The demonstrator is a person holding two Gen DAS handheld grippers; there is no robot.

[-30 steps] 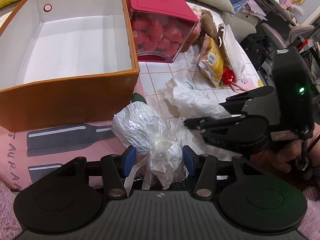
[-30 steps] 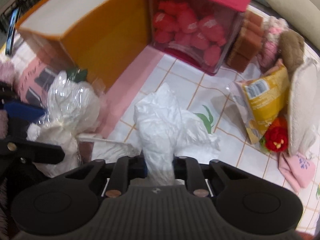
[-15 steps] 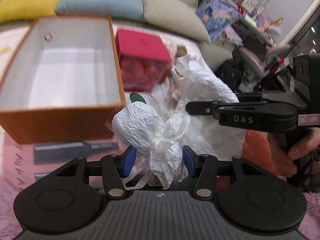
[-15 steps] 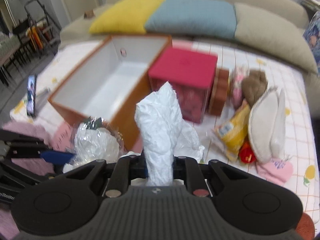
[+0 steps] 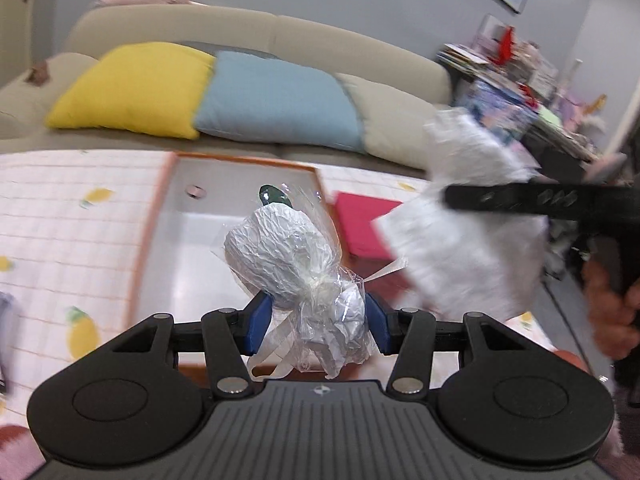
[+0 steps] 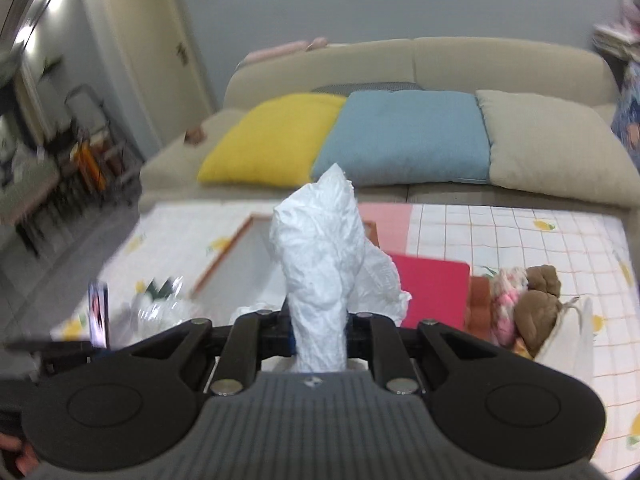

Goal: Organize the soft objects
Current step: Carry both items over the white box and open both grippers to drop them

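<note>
Bundles up in both tools, and the orange box lies ahead and below. The left tool pinches a cellophane-wrapped white bundle at its tied neck, blue pads pressing from both sides, the rounded head and a dark green tip pointing forward and up, directly over the box's white interior. The right tool is pressed together on a crumpled white paper wad that stands up tall from between its fingers; in the left wrist view that same wad is a blur, off to the right of the bundle and above the red-lidded container.

So here is the relation that counts: the box opening lies straight ahead of the left tool, and forward and to the left of the right one. My read is that the left hand is nearer the drop, needing mostly a lowering, while the right must swing left past the red lid first.

Plush toys wait on the checked mattress cover at right, with 3 cushions behind on the sofa.
</note>
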